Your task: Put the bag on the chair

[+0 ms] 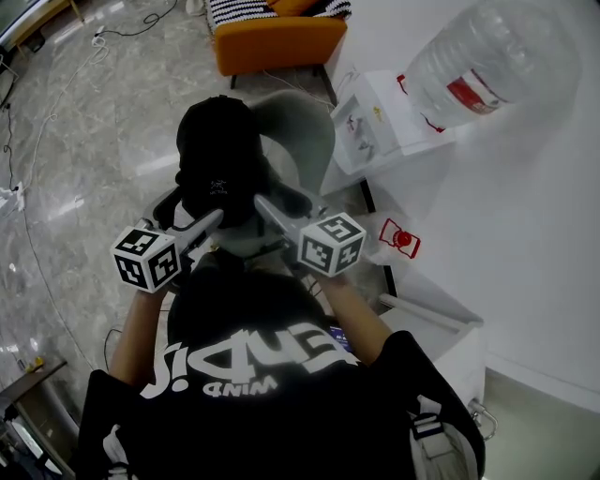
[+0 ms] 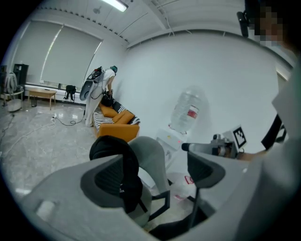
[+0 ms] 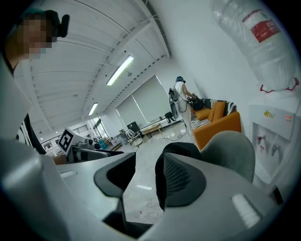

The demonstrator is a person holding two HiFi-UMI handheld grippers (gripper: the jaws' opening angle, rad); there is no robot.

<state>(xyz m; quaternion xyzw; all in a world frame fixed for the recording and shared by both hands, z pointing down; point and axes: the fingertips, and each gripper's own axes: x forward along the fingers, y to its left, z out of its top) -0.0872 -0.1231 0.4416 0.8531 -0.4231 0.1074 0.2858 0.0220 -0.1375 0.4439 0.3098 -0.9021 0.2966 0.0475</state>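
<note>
A black bag rests on the seat of a grey chair and leans on its backrest. Both grippers point at the bag's near side from in front of the person. My left gripper is at the bag's lower left and my right gripper at its lower right. In the left gripper view the left gripper stands open, with the bag behind its left jaw and the chair in the gap. In the right gripper view the right gripper is open, bare floor in the gap and the bag behind its right jaw.
A white water dispenser with a big bottle stands right of the chair against the white wall. An orange sofa is beyond the chair, with a person bent over it. A red-and-white object and cables lie on the floor.
</note>
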